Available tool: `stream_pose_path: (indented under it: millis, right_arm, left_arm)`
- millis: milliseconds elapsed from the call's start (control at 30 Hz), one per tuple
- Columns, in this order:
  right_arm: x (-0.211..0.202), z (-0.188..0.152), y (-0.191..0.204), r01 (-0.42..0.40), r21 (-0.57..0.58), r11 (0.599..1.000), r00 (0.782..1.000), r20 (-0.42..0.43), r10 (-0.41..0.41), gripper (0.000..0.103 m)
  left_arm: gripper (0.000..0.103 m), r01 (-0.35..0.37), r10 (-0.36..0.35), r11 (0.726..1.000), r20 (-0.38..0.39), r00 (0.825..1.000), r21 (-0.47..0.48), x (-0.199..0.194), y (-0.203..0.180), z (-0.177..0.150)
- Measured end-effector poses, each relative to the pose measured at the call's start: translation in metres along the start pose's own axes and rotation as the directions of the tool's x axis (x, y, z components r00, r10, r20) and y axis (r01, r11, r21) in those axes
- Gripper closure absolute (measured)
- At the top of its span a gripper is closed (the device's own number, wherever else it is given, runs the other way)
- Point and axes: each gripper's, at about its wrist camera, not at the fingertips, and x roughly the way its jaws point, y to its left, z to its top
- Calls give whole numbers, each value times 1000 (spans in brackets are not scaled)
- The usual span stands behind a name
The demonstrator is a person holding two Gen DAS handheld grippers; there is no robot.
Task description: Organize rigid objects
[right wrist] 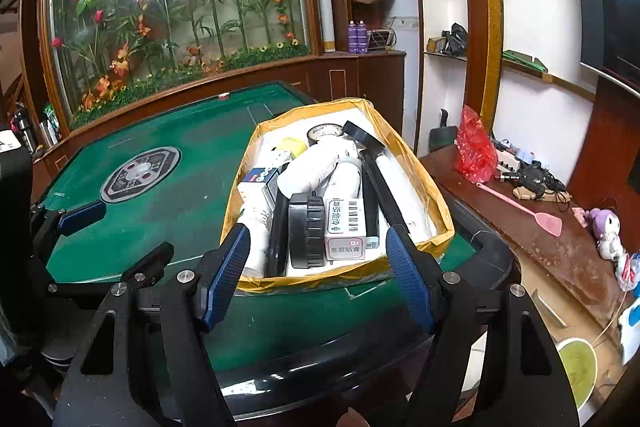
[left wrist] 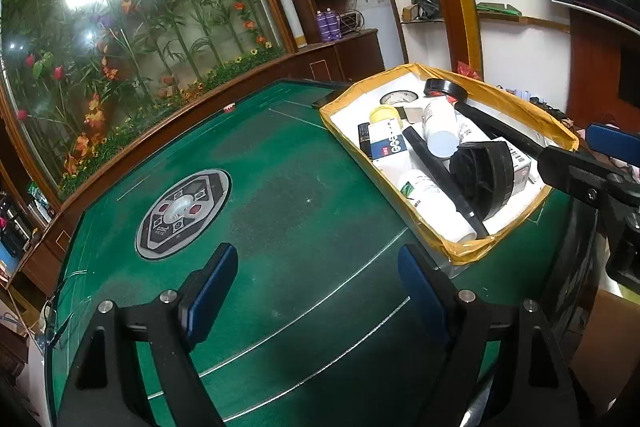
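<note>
Reaching: right gripper (right wrist: 318,267) stands apart, empty, before the box (right wrist: 436,203).
Left gripper (left wrist: 316,301): apart, empty, above the desk (left wrist: 280,187).
Advice: take 1 topmost item, likely the black wheel (right wrist: 306,231).

White carton (right wrist: 345,229): barcode, Chinese print, not clearly legible.

My two black grabbers with blue pads

My left gripper (left wrist: 316,291) has two black fingers with bumpy blue pads (left wrist: 212,291) inside. Round silver screws (left wrist: 168,295) shine on its black arms, which have triangle holes. My right gripper (right wrist: 318,275) looks just the same: black frame, dotted blue pads (right wrist: 226,275), and shiny silver screws (right wrist: 185,275).
</note>
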Motion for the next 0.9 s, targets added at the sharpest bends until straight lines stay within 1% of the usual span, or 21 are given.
stream_pose_path:
  millis: [400, 633, 800, 900]
  right_arm:
    - [3, 1, 5, 4, -2, 1000, 1000, -5, -4, 32]
    - [9, 2, 7, 5, 2, 1000, 1000, -13, -5, 32]
    - [9, 3, 6, 8, 11, 1000, 1000, -12, -8, 32]
    - [8, 4, 4, 11, 13, 1000, 1000, -9, -11, 32]
  left_arm:
    - [20, 25, -26, 1000, -31, 999, -19, 7, 8, -3]
    - [20, 20, -21, 999, -41, 999, -28, 8, 11, -3]
    - [20, 38, -42, 995, -44, 998, -87, 7, 23, -2]
    - [20, 32, -36, 996, -42, 998, -88, 7, 25, -2]
